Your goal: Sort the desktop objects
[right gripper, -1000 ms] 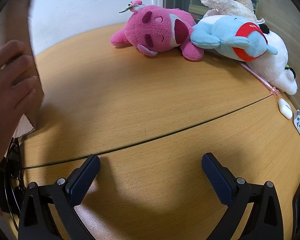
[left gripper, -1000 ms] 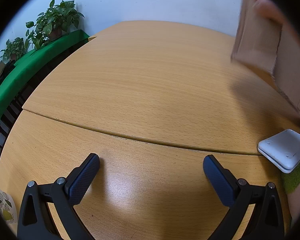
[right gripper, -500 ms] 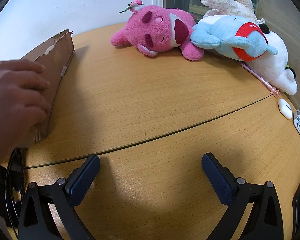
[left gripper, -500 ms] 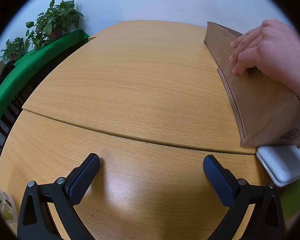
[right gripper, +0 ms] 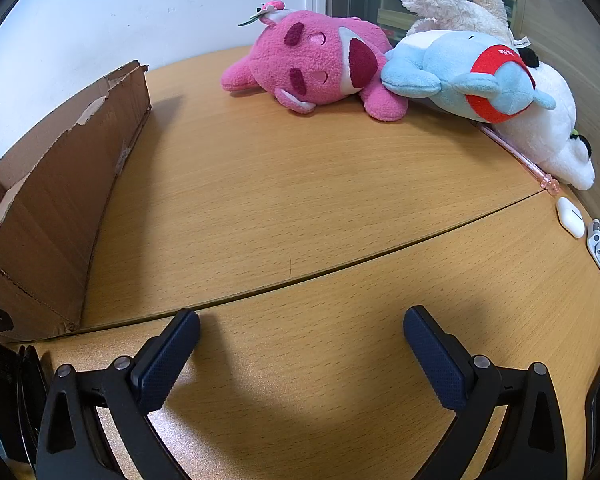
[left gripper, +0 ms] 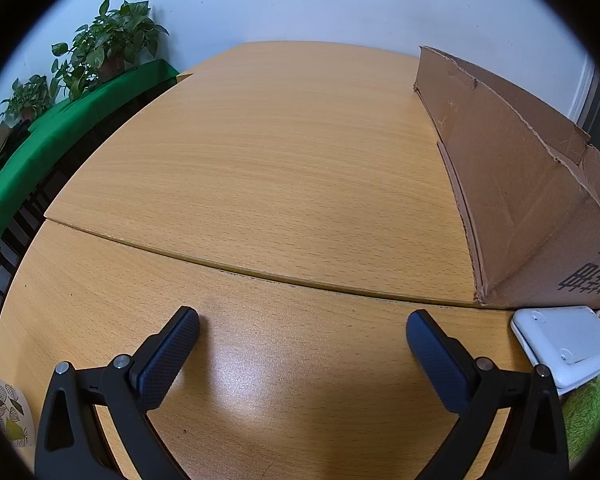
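Both the left claw (left gripper: 302, 330) and the right claw (right gripper: 301, 329) gape wide, empty. The brown cardboard box (right gripper: 66, 200) stands on the wooden surface (right gripper: 300, 208), likely to receive the far pink plush toy (right gripper: 314, 66).

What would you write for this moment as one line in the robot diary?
left gripper: open, empty | right gripper: open, empty | cardboard box: on table | pink plush: untouched

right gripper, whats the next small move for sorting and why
Probably reach the right gripper forward toward the pink plush. Its jaws are open and empty, the cardboard box stands open on the table, and the pink plush lies nearest it among the toys.
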{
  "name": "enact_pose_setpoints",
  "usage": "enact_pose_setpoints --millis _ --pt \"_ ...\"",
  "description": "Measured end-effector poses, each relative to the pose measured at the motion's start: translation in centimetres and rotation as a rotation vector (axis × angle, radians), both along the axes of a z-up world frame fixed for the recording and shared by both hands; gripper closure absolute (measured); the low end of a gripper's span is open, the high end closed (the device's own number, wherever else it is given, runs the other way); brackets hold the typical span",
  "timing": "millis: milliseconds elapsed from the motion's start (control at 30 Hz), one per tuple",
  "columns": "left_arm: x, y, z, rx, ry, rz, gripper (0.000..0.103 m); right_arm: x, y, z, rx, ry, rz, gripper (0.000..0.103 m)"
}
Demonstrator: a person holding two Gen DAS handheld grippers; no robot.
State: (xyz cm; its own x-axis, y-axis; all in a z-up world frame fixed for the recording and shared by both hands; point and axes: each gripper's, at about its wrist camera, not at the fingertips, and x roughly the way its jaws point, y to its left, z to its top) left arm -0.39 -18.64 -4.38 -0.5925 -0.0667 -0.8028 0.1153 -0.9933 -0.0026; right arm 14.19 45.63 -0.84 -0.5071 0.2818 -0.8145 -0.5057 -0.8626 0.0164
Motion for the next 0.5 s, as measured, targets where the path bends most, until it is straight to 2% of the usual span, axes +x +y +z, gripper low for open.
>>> enact_pose_setpoints --millis 500 --pt "0.00 0.01 0.00 0.000 0.001 -0.005 0.000 0.02 0.01 0.03 -0.001 0.000 -0.006 0.000"
